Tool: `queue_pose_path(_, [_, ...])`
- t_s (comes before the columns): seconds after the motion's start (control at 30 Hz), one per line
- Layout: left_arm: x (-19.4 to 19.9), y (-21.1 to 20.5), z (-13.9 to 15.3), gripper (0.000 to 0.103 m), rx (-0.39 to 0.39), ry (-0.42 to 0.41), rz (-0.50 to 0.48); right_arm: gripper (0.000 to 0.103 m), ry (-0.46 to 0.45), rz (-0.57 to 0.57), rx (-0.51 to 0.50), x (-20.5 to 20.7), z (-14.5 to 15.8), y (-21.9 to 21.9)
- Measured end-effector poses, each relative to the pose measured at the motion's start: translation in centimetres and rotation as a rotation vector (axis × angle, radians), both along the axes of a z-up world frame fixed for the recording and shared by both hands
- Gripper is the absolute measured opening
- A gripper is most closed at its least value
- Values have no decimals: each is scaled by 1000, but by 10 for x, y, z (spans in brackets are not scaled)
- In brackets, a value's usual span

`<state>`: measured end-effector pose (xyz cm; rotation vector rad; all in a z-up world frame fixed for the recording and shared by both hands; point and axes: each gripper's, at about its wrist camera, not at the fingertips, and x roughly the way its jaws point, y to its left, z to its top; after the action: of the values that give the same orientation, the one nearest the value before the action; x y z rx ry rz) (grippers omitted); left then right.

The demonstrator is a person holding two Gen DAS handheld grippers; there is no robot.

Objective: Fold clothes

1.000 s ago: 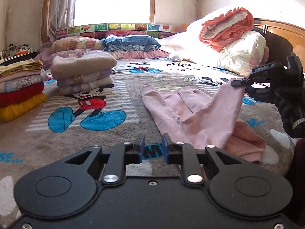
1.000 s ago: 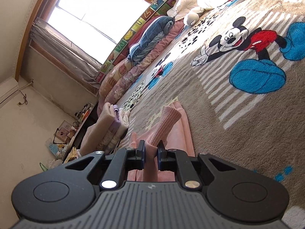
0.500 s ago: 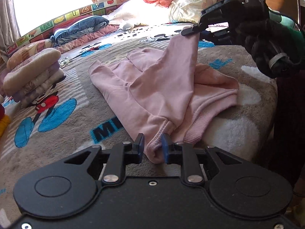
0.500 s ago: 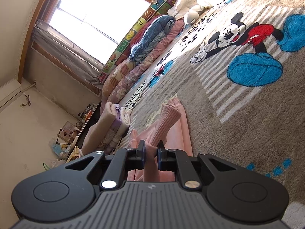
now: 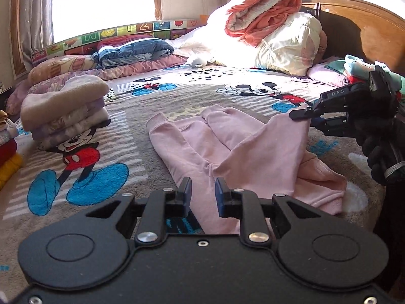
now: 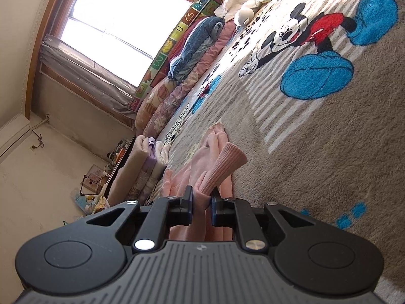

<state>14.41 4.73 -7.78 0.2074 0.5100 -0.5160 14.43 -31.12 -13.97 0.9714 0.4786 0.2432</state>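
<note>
A pale pink long-sleeved knit garment (image 5: 202,149) is seen lying on the grey cartoon-printed fleece bed cover (image 5: 141,116), its two cuffed ends pointing away toward the window and its bulk bunched at the near right edge of the bed. The long axis is judged to run from the left tongs (image 5: 202,192) outward and slightly leftward. One ribbed pink cuff (image 6: 225,169) is clamped between the fingers of the right tongs (image 6: 201,204), by which a flap of cloth is held raised above the rest of the garment, off to the right in the left wrist view. The left tongs are held apart, with nothing gripped, directly over the near hem, so the left side is the nearer to that edge. The raised flap lies to the right of the garment's middle line; the coming move is judged to turn on carrying it leftward across that line. A stack of folded beige and lilac blankets (image 5: 65,106) stands well apart to the left.
</note>
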Motion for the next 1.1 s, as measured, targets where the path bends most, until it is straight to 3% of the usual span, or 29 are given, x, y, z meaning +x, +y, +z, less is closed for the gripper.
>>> queue_pose_path(0.13, [8,-16,-5,19,34,13,-26,17,9,14,-31,2,6,1])
queue_pose_path(0.53, [37,-1,1,19,-55,61,73,17,-11,70,-139,10,31,9])
queue_pose_path(0.7, [45,-18,-1,19,-28,59,37,19,16,83,-109,11,24,9])
queue_pose_path(0.87, [84,-20,-3,19,-96,88,77,19,15,72,-105,5,18,9])
queue_pose_path(1.1, [131,-20,1,19,-82,85,90,19,-53,101,-122,-3,6,8])
